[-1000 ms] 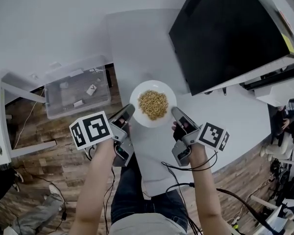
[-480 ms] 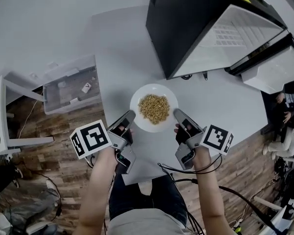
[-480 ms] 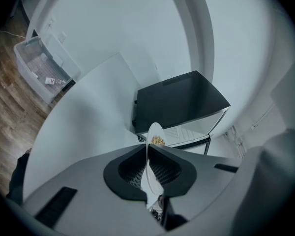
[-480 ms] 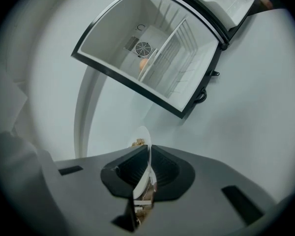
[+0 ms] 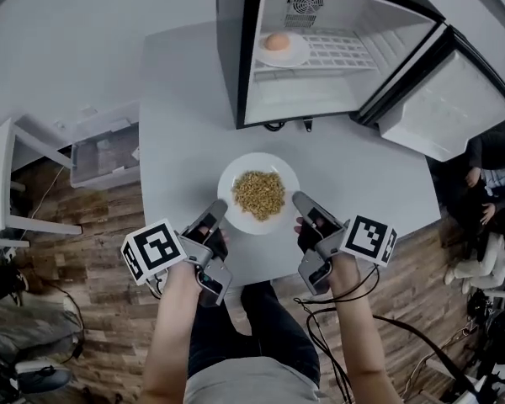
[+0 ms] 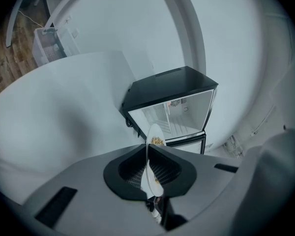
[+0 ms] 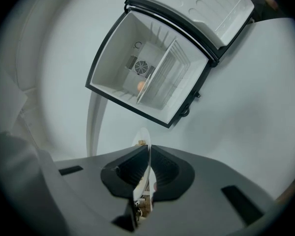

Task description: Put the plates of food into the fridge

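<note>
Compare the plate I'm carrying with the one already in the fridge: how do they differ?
The carried plate is clamped at opposite rims by the left gripper and right gripper; the fridge plate rests on the fridge shelf. The carried plate bears a heap of small brownish pieces; the fridge plate one round orange item. Both are white, round.

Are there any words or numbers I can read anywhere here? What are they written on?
No words or numbers can be read here.
left marker cube: black-and-white squares, not letters.
right marker cube: the same kind of pattern.
fridge: a tiny mark above the fan, too small to read.
plate: plain white, no print.
</note>
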The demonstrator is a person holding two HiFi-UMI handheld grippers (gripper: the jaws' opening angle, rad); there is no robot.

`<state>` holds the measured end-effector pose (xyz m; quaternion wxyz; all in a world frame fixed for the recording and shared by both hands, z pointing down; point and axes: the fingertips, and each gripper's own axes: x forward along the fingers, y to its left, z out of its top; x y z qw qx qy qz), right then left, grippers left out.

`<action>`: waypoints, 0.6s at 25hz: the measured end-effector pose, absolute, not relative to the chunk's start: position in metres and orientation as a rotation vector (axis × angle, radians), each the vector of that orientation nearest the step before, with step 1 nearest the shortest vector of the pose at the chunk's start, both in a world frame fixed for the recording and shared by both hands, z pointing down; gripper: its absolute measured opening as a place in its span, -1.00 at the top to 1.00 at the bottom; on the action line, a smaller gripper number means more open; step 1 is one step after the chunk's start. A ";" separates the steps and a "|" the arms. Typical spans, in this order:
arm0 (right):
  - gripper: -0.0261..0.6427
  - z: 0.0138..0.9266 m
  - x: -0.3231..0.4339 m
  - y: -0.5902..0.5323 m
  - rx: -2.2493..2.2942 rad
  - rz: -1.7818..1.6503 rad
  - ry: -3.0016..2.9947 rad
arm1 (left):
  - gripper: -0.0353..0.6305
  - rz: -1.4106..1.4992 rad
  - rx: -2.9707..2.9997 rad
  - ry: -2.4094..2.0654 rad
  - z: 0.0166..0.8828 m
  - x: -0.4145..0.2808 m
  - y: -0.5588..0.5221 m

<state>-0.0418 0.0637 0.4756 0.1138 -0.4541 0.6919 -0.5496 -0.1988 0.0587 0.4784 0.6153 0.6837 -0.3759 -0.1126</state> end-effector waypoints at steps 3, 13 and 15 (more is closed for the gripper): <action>0.83 0.468 -0.023 0.073 -1.292 -1.600 2.004 | 0.82 -0.262 1.577 -0.864 0.471 -0.178 0.068; 0.83 0.463 0.018 0.083 -1.301 -1.575 1.925 | 0.83 -0.236 1.599 -0.816 0.454 -0.139 0.070; 0.83 0.461 0.018 0.079 -1.297 -1.563 1.914 | 0.83 -0.237 1.601 -0.803 0.453 -0.138 0.064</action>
